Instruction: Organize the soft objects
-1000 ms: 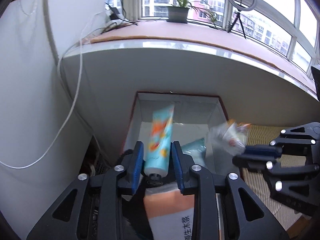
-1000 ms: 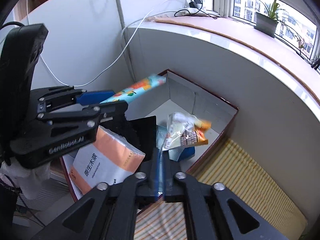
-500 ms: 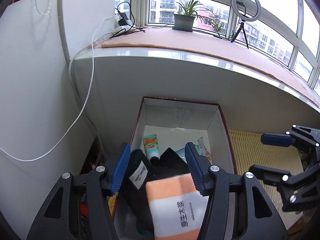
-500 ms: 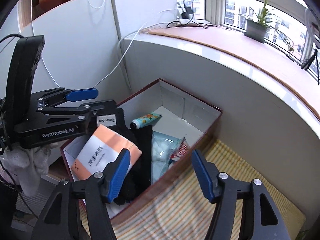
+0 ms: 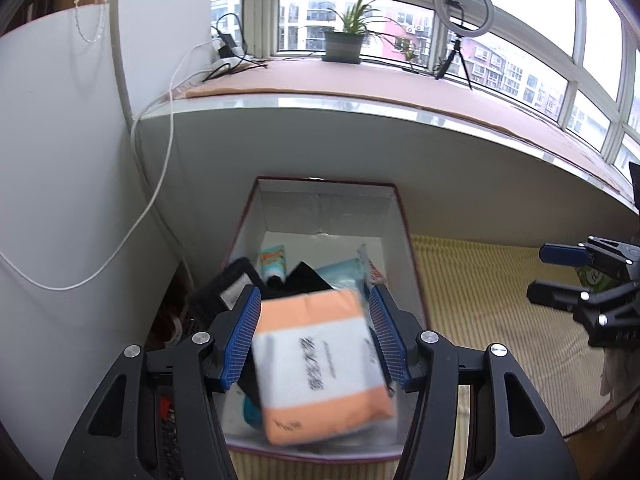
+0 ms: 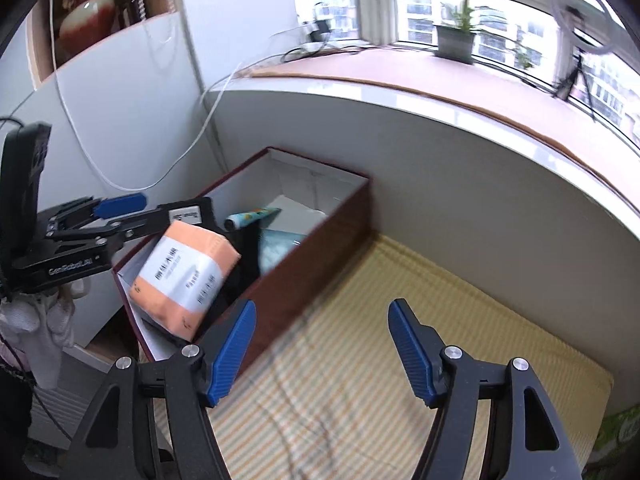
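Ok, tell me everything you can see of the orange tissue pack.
The tissue pack is a soft, plump rectangular packet in glossy wrap, orange at both ends with a white middle band bearing dark printed characters. It lies tilted at the near end of the box, propped on dark items beneath it, rising above the rim. Neither gripper touches it; in the left wrist view it merely appears between the open fingers.
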{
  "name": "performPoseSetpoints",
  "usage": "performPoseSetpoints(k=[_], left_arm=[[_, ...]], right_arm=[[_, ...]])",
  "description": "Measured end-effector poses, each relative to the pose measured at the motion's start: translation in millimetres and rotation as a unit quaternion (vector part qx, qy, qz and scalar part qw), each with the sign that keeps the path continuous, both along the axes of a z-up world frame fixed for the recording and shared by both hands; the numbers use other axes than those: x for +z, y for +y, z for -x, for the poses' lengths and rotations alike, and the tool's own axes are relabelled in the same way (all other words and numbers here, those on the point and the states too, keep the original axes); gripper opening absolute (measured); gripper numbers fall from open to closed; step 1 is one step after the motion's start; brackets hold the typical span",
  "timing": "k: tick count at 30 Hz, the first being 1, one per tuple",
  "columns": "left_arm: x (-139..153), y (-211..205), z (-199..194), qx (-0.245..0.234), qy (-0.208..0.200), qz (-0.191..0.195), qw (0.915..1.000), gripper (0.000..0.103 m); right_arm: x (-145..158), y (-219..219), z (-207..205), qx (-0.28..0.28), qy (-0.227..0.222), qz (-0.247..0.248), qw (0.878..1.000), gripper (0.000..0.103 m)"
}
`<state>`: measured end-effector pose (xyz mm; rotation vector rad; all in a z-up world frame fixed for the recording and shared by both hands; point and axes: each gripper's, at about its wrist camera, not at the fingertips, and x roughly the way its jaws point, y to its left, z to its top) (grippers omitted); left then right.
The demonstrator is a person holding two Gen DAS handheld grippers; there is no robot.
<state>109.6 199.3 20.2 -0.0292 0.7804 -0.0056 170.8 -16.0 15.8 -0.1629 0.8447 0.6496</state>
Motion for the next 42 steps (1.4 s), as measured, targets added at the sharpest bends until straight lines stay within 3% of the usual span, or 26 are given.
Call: performPoseSetpoints(k=[12,26,29,34,37,42], left_arm=[[-12.7,-59.9,44.9,-0.045,-0.008,0.010,0.9989,0.056],[-21.5,-96.6,87.4,-0.036,-0.033,0.005,0.9988,0.057],[-16.3,-101.5,97.2,-0.024,-0.052,-0.001,0.9984,0.068],[-4.9,-104.6,113.2,-0.007,-0.084,0.003,0.9964,0.069],[-1.4,-107.3,119.4,-0.002,-0.096,0.000,0.9954,0.069],[-0.5,-113.2,127.8,0.001,-0.107,-0.005,0.9942,0.075]], right_arm=[[-18.8,-80.9,42.3,-0.079,-0.007,0.001,0.997,0.066],[-26.6,-127.2,95.3,-0.134,-0.044,0.000,0.990,0.066],[-26.3,-131.4,103.4,-0.143,-0.054,0.000,0.988,0.066],[-22.3,-136.5,123.6,-0.160,-0.083,0.005,0.984,0.067],[-18.7,-142.1,134.2,-0.174,-0.094,-0.006,0.980,0.074],[-16.7,-148.9,149.1,-0.191,-0.108,-0.011,0.976,0.077]])
